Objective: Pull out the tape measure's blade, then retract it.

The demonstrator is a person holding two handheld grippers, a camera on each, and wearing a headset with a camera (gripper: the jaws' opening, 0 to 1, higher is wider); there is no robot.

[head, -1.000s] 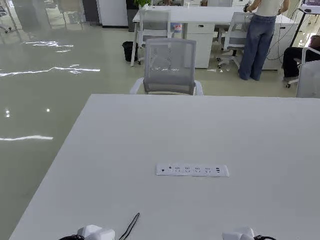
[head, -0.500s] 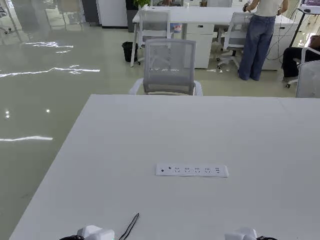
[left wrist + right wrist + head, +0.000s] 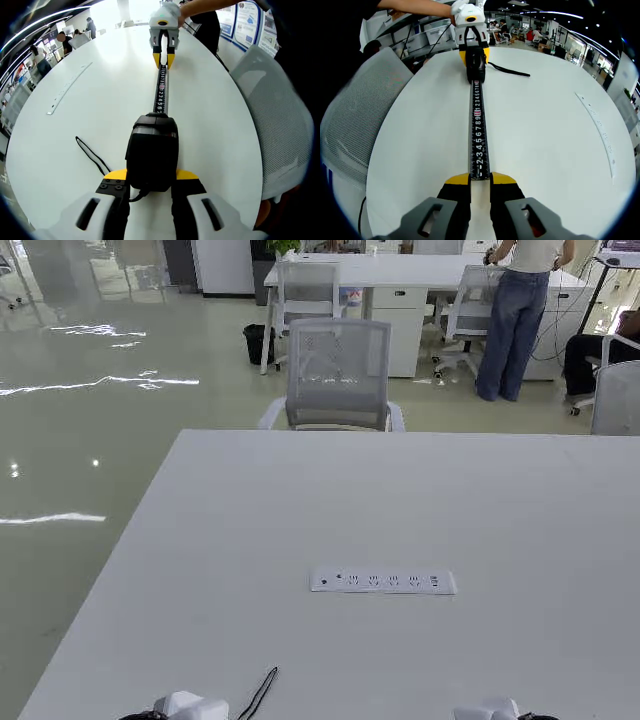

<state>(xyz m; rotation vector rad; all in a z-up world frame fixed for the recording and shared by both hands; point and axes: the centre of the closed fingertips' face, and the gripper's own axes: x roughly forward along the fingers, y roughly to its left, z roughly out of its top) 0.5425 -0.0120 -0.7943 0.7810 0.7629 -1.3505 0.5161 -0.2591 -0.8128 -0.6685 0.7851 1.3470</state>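
So our left gripper (image 3: 151, 175) has its jaws clamped round the black tape measure case (image 3: 152, 145), low on the white tabletop (image 3: 100, 115). The blade (image 3: 160, 92) is stretched out along the tabletop, numbers up, straight across to our right gripper (image 3: 480, 179), whose jaws are pinched narrow on the blade's tip. The case's black strap (image 3: 90, 152) lies loose beside it. In the head view a white power strip (image 3: 383, 582) sits mid-tabletop, with a mesh chair (image 3: 338, 375) past the far edge.
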